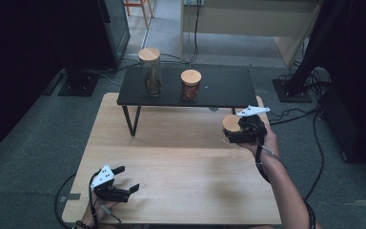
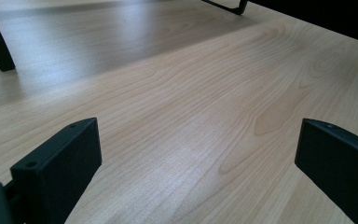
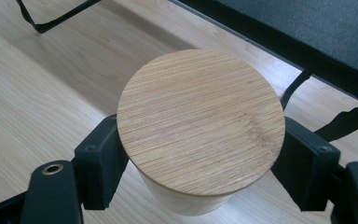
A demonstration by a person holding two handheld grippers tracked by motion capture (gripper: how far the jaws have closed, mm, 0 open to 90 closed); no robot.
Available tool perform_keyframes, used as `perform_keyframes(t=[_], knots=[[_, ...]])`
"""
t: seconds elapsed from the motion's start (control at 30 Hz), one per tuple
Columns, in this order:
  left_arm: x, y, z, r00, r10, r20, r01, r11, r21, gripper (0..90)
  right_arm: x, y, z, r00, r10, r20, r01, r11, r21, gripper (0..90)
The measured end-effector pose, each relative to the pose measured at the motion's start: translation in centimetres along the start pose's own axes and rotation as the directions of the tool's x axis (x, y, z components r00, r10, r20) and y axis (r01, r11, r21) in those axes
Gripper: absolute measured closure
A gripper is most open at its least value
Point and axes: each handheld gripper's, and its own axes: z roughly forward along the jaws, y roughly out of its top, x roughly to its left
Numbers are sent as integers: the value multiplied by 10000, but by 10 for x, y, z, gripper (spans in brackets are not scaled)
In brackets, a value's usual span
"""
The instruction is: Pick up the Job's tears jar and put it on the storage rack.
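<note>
A jar with a round wooden lid (image 3: 200,119) hangs above the wooden table, and my right gripper (image 3: 200,170) is shut on its body just under the lid. From above, that jar (image 1: 230,123) and the right gripper (image 1: 240,134) show at the table's right side, in front of the black shelf (image 1: 224,90). On the shelf stand a tall jar (image 1: 150,71) and a shorter jar (image 1: 190,84), both with wooden lids. My left gripper (image 1: 125,179) rests near the table's front left corner, open, with bare tabletop between its jaws (image 2: 200,158).
The black shelf stands on thin metal legs (image 1: 130,119) over the far part of the wooden table (image 1: 181,167). Cables (image 1: 314,143) lie on the grey floor to the right. A dark cabinet (image 1: 114,28) stands at the back left.
</note>
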Motion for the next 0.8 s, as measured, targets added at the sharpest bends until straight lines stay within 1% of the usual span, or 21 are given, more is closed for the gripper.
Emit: perform_keyframes(t=[0.3, 0.8], knots=[[0, 0, 0, 10000, 1, 5, -1, 10000, -7, 5, -5, 11, -7, 10000, -31, 33, 31, 10000, -4, 253], [1, 0, 0, 10000, 24, 48, -24, 10000, 15, 5, -9, 32, -14, 9998, -65, 190, 66, 10000, -59, 253]])
